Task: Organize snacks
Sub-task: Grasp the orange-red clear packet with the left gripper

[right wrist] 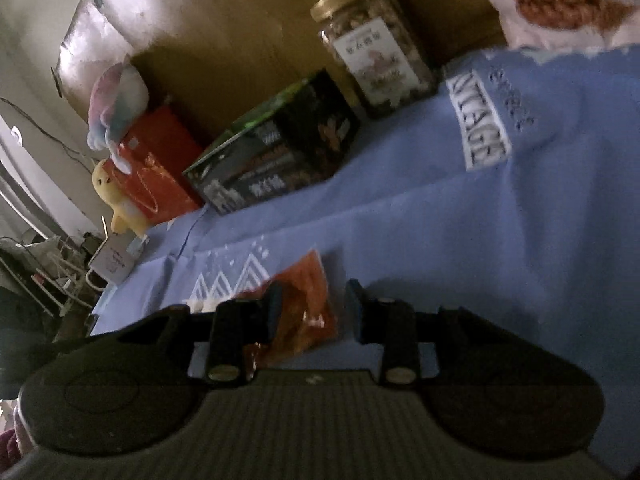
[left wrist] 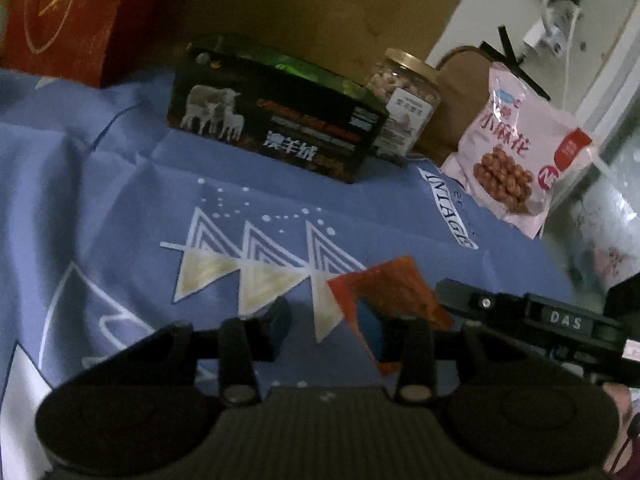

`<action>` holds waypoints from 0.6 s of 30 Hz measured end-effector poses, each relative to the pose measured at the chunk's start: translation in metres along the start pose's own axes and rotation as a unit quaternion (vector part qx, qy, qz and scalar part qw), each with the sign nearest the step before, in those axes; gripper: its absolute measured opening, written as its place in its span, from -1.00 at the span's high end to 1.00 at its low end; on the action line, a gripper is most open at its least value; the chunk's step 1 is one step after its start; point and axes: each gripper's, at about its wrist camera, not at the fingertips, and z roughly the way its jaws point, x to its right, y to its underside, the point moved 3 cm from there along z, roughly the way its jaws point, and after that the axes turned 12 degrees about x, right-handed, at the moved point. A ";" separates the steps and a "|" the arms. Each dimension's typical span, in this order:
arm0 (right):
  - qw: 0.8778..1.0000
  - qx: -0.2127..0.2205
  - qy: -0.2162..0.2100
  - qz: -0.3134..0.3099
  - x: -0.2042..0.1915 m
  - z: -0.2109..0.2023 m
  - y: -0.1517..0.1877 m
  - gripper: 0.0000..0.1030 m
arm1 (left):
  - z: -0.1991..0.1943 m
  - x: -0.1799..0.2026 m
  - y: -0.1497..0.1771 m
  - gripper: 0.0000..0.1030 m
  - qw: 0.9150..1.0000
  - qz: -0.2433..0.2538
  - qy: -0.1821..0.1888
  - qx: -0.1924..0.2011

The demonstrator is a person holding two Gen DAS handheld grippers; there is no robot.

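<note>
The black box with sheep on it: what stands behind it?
Behind the black box rises a brown cardboard wall. At the box's right rear corner stands a gold-lidded jar of nuts, its lower left part covered by the box. What lies directly behind the box stays hidden.

A blue cloth (left wrist: 120, 168) with white triangle patterns and a printed word label covers the work surface across the middle of both views, creased in places. Behind it, along the top of the frames, stands a brown cardboard-like panel (left wrist: 320, 8). In the upper right of the left wrist view a pale wall (left wrist: 500, 12) carries black tape strips and white cables. In the upper left of the right wrist view, a silvery sheet (right wrist: 104, 28) is taped up, perhaps foil insulation. At that view's left edge, clutter and wires sit in shadow. The light is dim.
</note>
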 end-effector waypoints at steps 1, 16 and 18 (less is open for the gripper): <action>1.000 0.003 -0.001 0.000 -0.001 0.001 0.001 0.27 | 0.000 0.003 0.001 0.24 1.000 0.008 -0.005 0.002; 0.999 -0.018 -0.036 -0.005 -0.016 0.004 0.020 0.87 | -0.003 0.009 0.006 0.28 0.999 0.040 -0.018 0.015; 0.999 -0.011 -0.046 -0.005 -0.018 0.000 0.021 0.89 | -0.003 0.009 0.006 0.28 0.999 0.041 -0.017 0.016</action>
